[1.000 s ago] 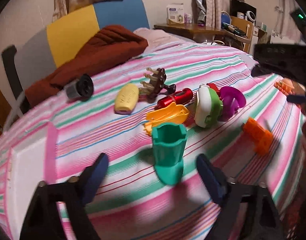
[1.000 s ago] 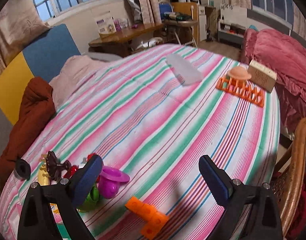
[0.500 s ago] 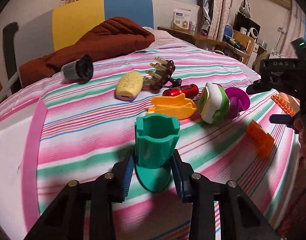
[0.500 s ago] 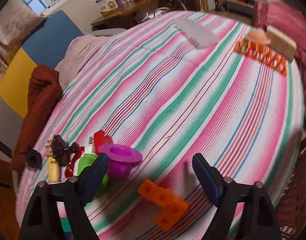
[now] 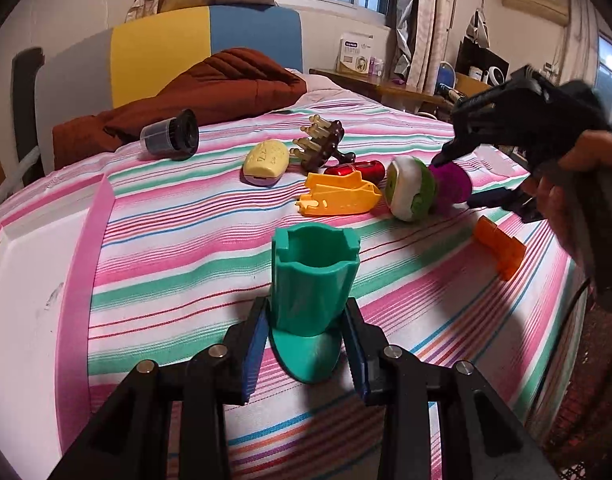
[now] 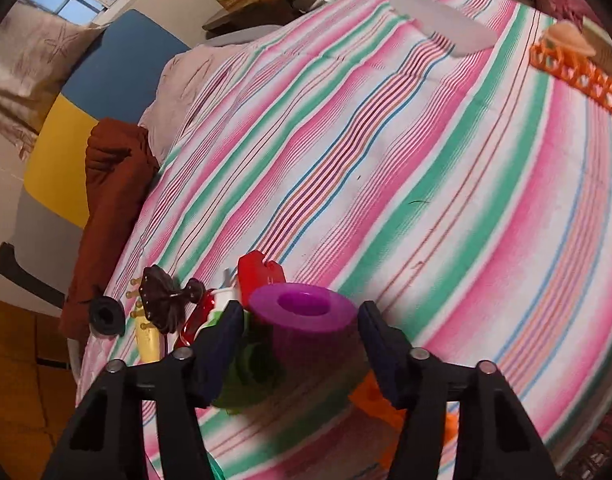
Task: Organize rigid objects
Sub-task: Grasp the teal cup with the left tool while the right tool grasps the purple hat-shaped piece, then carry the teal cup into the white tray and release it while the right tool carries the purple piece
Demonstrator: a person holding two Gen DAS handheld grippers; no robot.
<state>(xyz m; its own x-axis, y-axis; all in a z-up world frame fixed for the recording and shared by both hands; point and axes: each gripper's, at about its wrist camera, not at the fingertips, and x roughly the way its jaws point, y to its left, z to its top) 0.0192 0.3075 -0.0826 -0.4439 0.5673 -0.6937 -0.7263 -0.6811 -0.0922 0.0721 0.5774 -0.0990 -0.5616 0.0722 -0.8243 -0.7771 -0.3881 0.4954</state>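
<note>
- Green plastic holder (image 5: 312,280), cup-shaped with a notched rim and a round foot, stands upright on a striped bedspread (image 5: 177,248), near the left camera.
- Left gripper (image 5: 306,344) pinches the holder low down, one blue pad on each side of its base just above the foot. Holding it low probably keeps the tall piece from tipping when lifted.
- Right gripper (image 6: 297,344) is spread, with one finger (image 6: 217,344) on either side of a purple cup (image 6: 303,312). The pads look just clear of the cup's wide rim; I judge it is lined up to close on the cup, not yet gripping.
- The purple cup stands with its mouth up. It touches a green and white toy (image 5: 412,190) on its left.
- Farther left on the bedspread, close together: a yellow boat (image 5: 338,200), a red piece (image 5: 356,169), a brown hair clip (image 5: 324,146) and a pale yellow case (image 5: 265,162). The case has raised marks that are too small to read.
- A dark cylinder (image 5: 169,136) lies on its side, apart, toward the far left.
- An orange block (image 5: 500,250) lies to the right, near the bed edge.
- A white tray with a pink rim (image 5: 79,272) sits at the near left, likely where sorted things go.
- Far across the bed, an orange rack (image 6: 578,76) lies beside a pale flat lid (image 6: 446,26).
- A white box (image 5: 356,54) on a far desk bears blue print, not legible.
</note>
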